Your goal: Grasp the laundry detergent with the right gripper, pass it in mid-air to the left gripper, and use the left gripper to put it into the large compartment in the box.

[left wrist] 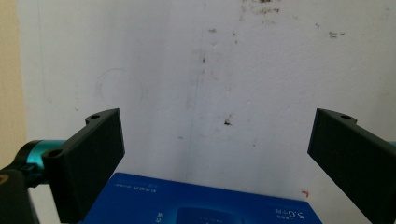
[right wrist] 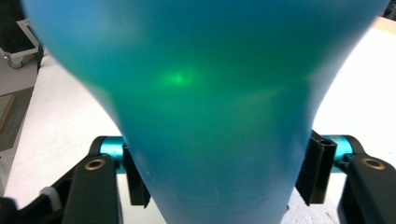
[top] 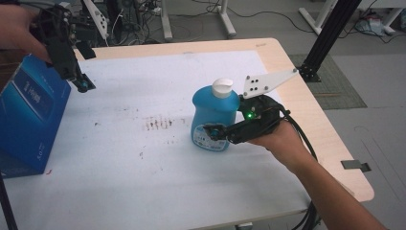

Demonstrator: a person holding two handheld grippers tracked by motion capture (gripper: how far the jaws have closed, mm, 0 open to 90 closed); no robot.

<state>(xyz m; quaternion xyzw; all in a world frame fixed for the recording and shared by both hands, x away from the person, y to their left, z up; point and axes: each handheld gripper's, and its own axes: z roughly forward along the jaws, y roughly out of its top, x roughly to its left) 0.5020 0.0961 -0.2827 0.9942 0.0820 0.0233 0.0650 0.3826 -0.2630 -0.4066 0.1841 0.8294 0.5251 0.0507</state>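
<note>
At the far left my left claw (top: pixel 84 85) hangs with its jaws wide apart and nothing between them, over the blue box (top: pixel 28 115). Right of centre on the white surface (top: pixel 143 163) the blue bottle (top: pixel 214 117) stands upright, long axis vertical. My right claw (top: pixel 214 132) clamps its lower body from the right, so lifting falls to this hand.

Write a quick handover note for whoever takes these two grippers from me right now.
Right hand-held gripper: jaws closed on the sides of the blue bottle, which stands upright on the white mat, cap on.
Left hand-held gripper: open, nothing held, raised over the blue box at the mat's left edge.
Done: bottle gripped.
Left: lifting and moving the bottle, probably toward the box.
</note>
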